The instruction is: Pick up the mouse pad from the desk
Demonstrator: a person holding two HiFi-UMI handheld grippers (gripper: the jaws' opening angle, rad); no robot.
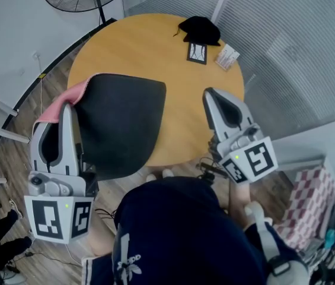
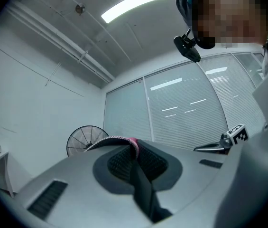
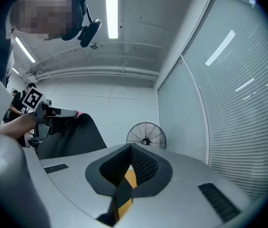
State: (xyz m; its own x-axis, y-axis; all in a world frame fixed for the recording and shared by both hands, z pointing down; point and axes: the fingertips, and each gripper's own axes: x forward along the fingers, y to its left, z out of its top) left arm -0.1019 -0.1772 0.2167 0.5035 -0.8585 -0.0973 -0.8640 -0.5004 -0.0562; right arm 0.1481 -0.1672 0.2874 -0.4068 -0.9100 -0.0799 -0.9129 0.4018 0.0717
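One pad, two grippers. Left gripper is pinching the pad's edge, jaws nearly together. Right gripper is hovering pressed together, empty.

Head view: I look steeply down from above the tabletop.
Left gripper view: close behind its fingers, facing about level.
Right gripper view: likewise, close behind its own fingers.
Shared: I find the fan in all three.
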